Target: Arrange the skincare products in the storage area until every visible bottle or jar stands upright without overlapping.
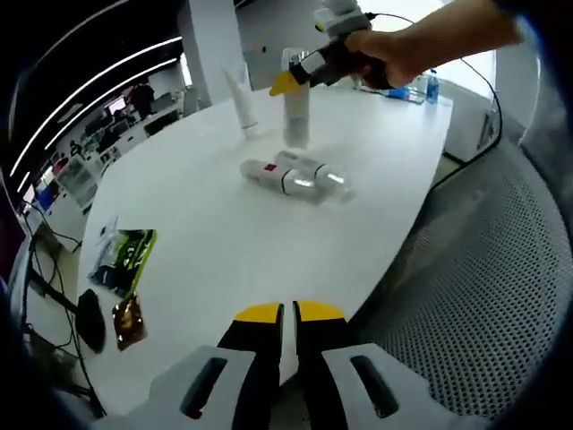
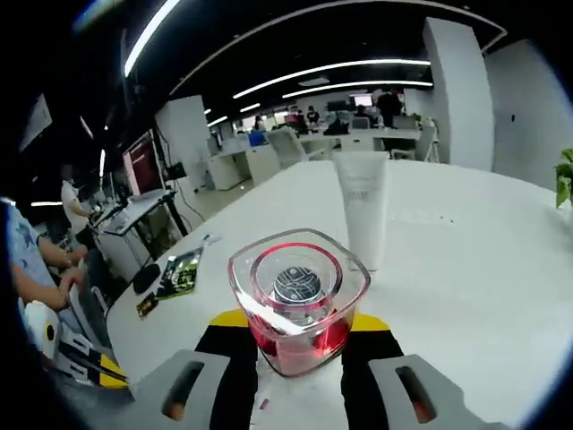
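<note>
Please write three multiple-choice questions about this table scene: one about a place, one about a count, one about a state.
1. Where does the white tube stand?
A. behind the clear bottle with red liquid
B. on the floor
C. inside a box

2. How many bottles lie flat on the white table?
A. none
B. two
C. five

3. How is the left gripper?
A. holding a jar
B. wide open
C. shut, holding nothing

Answers: 1 A, the tube rises beyond the bottle; 2 B, two lie side by side; 3 C, its yellow tips meet with nothing between them.
</note>
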Demonstrator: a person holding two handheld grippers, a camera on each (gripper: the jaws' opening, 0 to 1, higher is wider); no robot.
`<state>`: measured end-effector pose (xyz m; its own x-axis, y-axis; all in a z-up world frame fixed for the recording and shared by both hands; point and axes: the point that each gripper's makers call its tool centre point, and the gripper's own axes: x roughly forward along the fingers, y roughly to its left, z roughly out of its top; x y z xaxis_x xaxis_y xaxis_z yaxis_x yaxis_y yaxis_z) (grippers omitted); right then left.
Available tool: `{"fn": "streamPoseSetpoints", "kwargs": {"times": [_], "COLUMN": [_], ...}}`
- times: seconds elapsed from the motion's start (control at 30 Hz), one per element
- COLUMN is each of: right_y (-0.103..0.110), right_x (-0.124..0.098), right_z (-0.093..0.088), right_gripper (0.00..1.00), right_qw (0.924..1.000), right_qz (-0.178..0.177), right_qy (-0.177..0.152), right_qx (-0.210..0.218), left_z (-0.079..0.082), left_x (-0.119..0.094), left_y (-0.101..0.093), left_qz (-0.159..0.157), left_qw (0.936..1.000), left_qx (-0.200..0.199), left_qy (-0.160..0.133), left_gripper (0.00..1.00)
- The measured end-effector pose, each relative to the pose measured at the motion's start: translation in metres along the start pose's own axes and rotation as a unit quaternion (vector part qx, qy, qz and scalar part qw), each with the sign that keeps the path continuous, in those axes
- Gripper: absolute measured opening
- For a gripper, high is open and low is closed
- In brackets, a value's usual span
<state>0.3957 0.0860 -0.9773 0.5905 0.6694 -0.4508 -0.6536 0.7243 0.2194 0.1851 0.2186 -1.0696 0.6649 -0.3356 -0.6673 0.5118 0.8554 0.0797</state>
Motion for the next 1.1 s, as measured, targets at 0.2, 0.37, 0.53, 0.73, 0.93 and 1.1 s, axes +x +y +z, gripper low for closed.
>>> {"fn": "streamPoseSetpoints", "kwargs": {"times": [0.2, 0.37, 0.53, 0.73, 0.93, 1.1], "right_y": [0.047, 0.091, 0.129, 0.168, 0.206, 0.218], "right_x": [-0.027, -0.048, -0.063, -0.072, -0.075, -0.068], "right_z": [0.025, 0.037, 0.03, 0.016, 0.009, -0.001], "right_gripper": [0.29, 0.3, 0.3, 0.3, 0.3, 0.3], "right_qw": [0.994, 0.9787, 0.9641, 0.9405, 0.9248, 0.9256], "right_qz": [0.1, 0.199, 0.262, 0.335, 0.375, 0.371], "right_qy": [-0.041, -0.05, -0.031, -0.004, 0.014, 0.035], "right_qx": [0.015, -0.005, -0.033, -0.056, -0.065, -0.066], "left_z": [0.02, 0.055, 0.078, 0.107, 0.11, 0.116], "left_x": [-0.006, -0.021, -0.035, -0.06, -0.06, -0.061], "left_y": [-0.003, -0.005, -0.009, -0.013, -0.024, -0.028], "left_qz": [-0.017, -0.04, -0.074, -0.142, -0.176, -0.167], "left_qw": [0.9978, 0.9868, 0.9733, 0.944, 0.9397, 0.9402], "left_qx": [-0.037, -0.064, -0.09, -0.145, -0.161, -0.129], "left_qy": [-0.053, -0.144, -0.197, -0.261, -0.245, -0.268], "left_gripper": [0.12, 0.23, 0.38, 0.55, 0.54, 0.5]}}
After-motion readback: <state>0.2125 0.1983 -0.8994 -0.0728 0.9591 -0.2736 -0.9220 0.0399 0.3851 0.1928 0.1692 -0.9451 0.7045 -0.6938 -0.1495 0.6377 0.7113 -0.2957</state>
